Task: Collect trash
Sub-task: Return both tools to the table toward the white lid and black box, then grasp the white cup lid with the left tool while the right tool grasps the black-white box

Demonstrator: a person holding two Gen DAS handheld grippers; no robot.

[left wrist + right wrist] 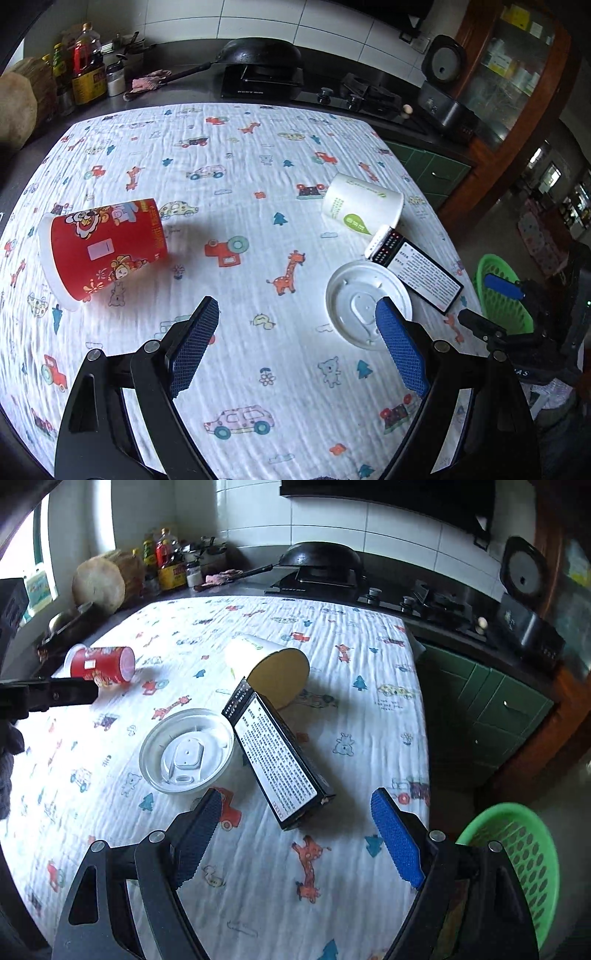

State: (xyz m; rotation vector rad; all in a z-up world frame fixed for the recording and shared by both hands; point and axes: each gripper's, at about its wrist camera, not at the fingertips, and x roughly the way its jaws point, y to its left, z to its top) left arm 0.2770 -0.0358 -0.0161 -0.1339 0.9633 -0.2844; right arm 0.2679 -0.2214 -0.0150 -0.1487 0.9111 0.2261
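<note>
Both grippers' fingers wide, empty. Only right gripper view shows white cup interior; left gripper sees its printed side.

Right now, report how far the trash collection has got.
Nothing looks collected yet. The red cup, white cup, lid and black box all lie on the tablecloth. The left gripper and right gripper are both open, holding nothing. What shows of the green basket looks empty. All four pieces remain.
</note>
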